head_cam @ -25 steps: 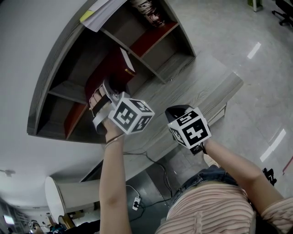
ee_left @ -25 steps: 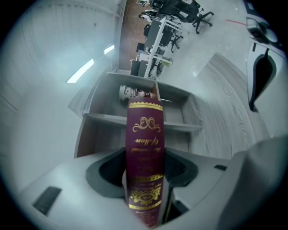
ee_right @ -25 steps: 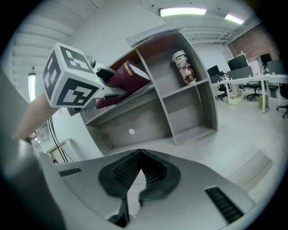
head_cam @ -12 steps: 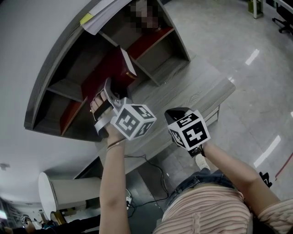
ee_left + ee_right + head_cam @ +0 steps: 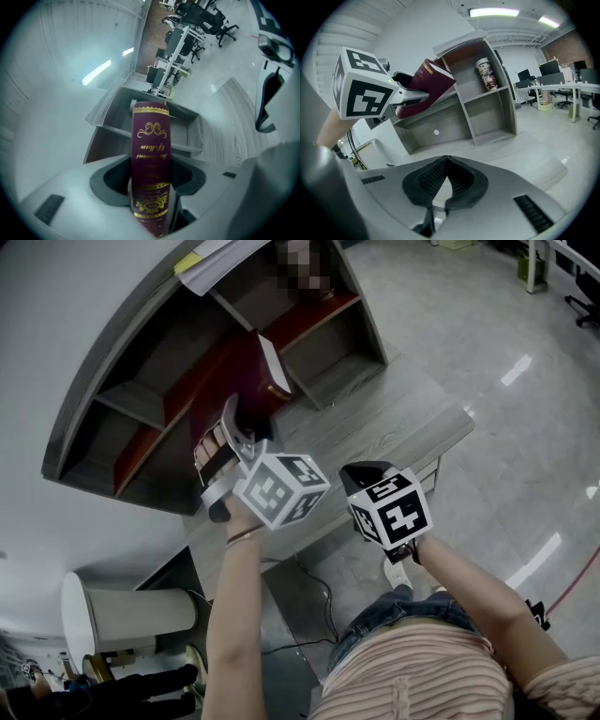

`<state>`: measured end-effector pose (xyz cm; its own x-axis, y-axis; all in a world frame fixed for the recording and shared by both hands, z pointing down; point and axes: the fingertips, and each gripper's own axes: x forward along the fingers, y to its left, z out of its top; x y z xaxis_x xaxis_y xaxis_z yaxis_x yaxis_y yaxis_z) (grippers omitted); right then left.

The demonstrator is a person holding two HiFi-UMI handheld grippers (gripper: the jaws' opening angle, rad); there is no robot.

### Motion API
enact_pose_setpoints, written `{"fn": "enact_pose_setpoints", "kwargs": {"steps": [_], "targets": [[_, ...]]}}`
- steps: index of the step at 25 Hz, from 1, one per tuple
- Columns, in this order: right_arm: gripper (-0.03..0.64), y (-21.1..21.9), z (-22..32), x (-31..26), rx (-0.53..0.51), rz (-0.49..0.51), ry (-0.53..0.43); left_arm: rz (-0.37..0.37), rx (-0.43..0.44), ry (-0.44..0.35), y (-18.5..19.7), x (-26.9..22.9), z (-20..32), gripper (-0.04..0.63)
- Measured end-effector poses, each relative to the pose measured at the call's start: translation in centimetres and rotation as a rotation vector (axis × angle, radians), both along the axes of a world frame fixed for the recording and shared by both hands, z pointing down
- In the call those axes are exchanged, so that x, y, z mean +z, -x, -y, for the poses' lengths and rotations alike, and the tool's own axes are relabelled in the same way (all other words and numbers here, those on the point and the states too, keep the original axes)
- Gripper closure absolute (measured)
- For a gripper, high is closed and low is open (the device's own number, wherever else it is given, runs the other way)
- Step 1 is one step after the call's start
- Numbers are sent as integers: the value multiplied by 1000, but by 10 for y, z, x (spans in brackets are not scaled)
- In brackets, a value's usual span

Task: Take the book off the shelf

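Observation:
A dark red book [image 5: 251, 367] with gold lettering is clamped upright between the jaws of my left gripper [image 5: 217, 434], tilted in front of the grey shelf unit [image 5: 131, 352]. In the left gripper view its spine [image 5: 151, 154] fills the gap between the pads, with the shelf [image 5: 187, 126] behind it. From the right gripper view the book [image 5: 427, 80] leans out of the left gripper in front of the shelf [image 5: 487, 101]. My right gripper [image 5: 364, 472] hovers to the right over the grey desk [image 5: 394, 423]. Its pads [image 5: 446, 161] meet with nothing between them.
Papers [image 5: 214, 257] lie on top of the shelf and a printed can [image 5: 486, 72] stands in an upper compartment. A white cylindrical bin [image 5: 127, 615] stands beside the desk, with cables [image 5: 314, 592] on the floor. Office desks and chairs [image 5: 553, 84] stand farther off.
The left gripper has drawn the book farther out of the shelf compartment, towards me. The right gripper has drifted back with it, still shut.

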<state>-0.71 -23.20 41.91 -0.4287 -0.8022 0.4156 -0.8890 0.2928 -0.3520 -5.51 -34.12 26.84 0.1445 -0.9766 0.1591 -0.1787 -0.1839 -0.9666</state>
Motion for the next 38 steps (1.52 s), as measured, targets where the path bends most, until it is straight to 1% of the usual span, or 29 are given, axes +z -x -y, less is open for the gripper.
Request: {"fn": "enact_pose_setpoints", "kwargs": {"steps": [5,18,26,29,34,38], "targets": [[609,-3,-9,1,-4,-8,1,-52,-30,35,7,11,-9,368],[609,-13,-34,6,-4,-47,22,-236,-99,155,29,52,-37,368],[609,-19,-48,4,-17,-62,11,-396,-159,238,38,76,-58,370],[609,-20,-54,3,-24,-68,5,-453,-175,260,40,80,-67,370],[609,-24,-60,-1,-30,-78,-19,-524,-205,276,43,89,-81,370],[609,-25,-66,-5,-33,-84,-37,-594,-214,306,45,94,-94,370]]}}
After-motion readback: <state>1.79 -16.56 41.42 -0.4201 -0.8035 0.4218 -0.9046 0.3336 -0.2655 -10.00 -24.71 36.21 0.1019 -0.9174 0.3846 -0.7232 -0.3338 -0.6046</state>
